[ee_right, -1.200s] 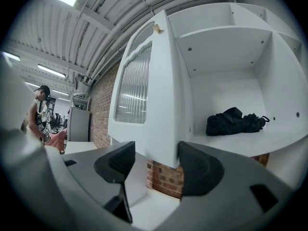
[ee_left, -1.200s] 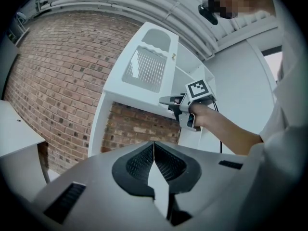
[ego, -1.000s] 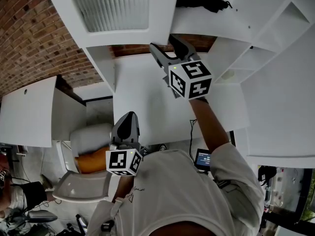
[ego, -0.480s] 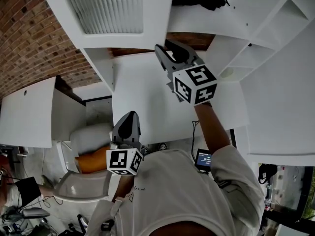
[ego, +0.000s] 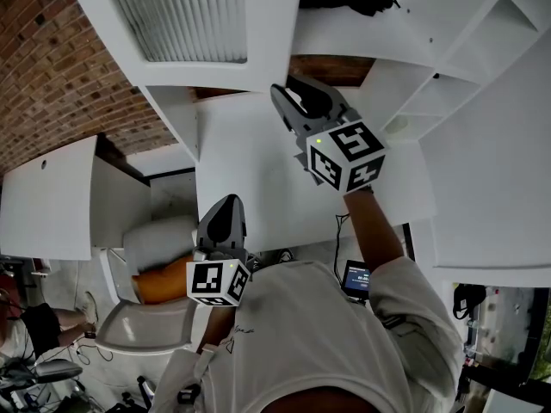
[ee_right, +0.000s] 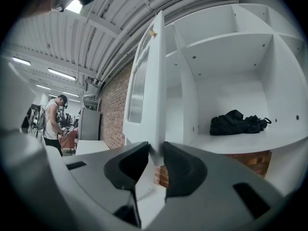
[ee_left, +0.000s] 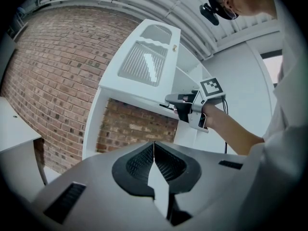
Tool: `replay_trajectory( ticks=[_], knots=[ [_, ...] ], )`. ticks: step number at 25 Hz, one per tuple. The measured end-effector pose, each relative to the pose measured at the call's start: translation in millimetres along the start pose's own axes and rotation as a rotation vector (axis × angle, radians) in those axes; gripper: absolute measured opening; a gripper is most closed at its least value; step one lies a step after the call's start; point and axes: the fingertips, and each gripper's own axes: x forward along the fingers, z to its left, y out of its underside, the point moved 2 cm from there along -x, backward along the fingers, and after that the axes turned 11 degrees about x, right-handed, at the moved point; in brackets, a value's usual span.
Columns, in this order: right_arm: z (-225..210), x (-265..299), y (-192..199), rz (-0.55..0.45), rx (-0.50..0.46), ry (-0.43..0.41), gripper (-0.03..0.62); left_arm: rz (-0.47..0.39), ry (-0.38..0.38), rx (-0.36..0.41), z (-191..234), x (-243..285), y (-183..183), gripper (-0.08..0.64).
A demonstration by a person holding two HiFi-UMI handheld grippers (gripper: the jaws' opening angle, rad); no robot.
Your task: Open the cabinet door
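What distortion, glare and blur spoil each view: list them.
Head view: dim and grey, the cabinet door skewed by the wide lens. Left gripper view: dark round vignette, brick wall courses bowed. Right gripper view: same vignette, ceiling lamp glaring, the door's near edge soft.

Right gripper, jaws just closed on door edge; left gripper, jaws together.

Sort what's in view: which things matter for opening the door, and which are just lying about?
Job: white cabinet door with ribbed glass panel; right hand-held gripper, whose jaws have just been closing on the door's edge.
Lying about: black cloth bundle on white shelf; left hand-held gripper, shut, idle.
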Motion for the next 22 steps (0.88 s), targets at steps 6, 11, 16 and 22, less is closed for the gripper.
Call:
replay_trajectory(
  ticks=[6, 11, 16, 22],
  knots=[
    [7.8, -6.4, 1.8, 0.01, -0.009, -0.038, 0.1, -0.001, 0.011, -0.002, 0.0, 1.4, 0.7, 0.017],
    [17.1, -14.1, 4.3, 0.016, -0.016, -0.071, 0.094, -0.004, 0.014, -0.004, -0.6, 0.8, 1.0, 0.017],
    [24.6, -19.7, 4.1, 0.025, -0.002, -0.088, 0.089, -0.006, 0.015, -0.003, -1.3, -1.1, -1.4, 0.017],
    [35.4, -26.7, 5.8, 0.027, -0.01, -0.108, 0.084, -0.007, 0.017, -0.005, -3.3, -4.6, -1.2, 0.017]
  ],
)
